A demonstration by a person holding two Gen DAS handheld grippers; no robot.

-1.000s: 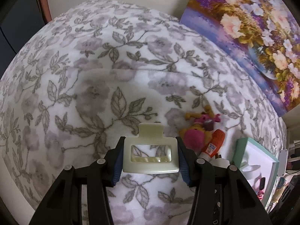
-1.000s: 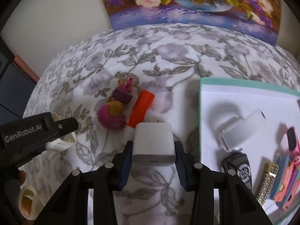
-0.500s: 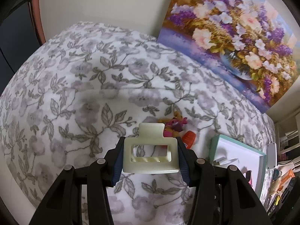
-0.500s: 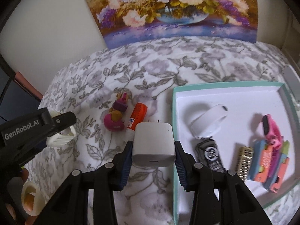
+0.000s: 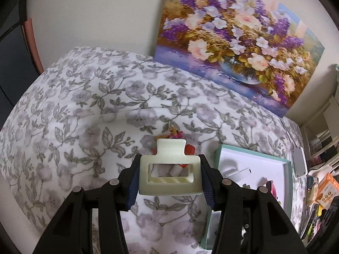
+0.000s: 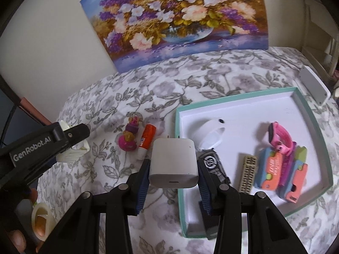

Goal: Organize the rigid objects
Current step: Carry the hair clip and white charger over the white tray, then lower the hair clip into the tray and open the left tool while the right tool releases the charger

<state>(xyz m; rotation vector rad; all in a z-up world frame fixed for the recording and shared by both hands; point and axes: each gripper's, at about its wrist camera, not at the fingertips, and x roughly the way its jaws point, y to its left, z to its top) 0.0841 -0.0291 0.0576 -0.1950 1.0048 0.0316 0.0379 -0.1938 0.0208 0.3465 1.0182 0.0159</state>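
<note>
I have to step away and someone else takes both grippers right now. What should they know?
Left gripper: shut on the cream hair claw clip, held above the floral bedspread.
Right gripper: shut on the white USB charger, at the left edge of the teal-rimmed box lid.
Done: white case, car key fob, beige comb-like piece, pink watch and coloured clips lie in the lid.
Left: set down charger and clip, then fetch the pink toy figure and orange glue stick from the bedspread.
</note>
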